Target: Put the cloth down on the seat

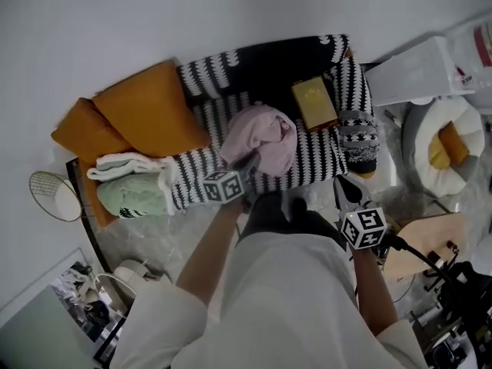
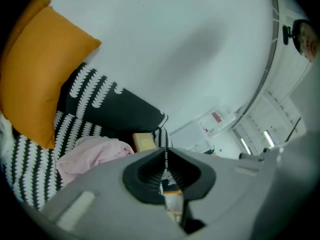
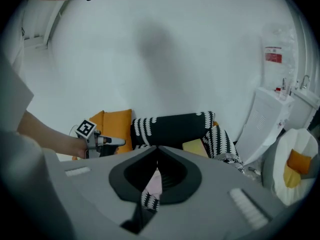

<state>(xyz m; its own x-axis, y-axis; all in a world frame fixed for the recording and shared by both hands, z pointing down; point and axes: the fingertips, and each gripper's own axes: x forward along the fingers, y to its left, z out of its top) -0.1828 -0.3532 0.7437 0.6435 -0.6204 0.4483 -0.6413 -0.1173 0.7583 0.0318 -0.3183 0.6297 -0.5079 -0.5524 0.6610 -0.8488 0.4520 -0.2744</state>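
Currently, the pink cloth (image 1: pixel 261 135) is lying bunched mid-seat on the black-and-white seat (image 1: pixel 311 160). You are holding the left gripper (image 1: pixel 247 166) and right gripper (image 1: pixel 340 181) near its front edge, jaws together, gripping nothing. Orange cushions (image 1: pixel 150 110) are crowding the left edge.

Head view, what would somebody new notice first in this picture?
The pink cloth, bunched in a heap in the middle of the black-and-white patterned seat, stands out first. Next come the orange cushions propped at the seat's left end and the yellow box lying near its right armrest.
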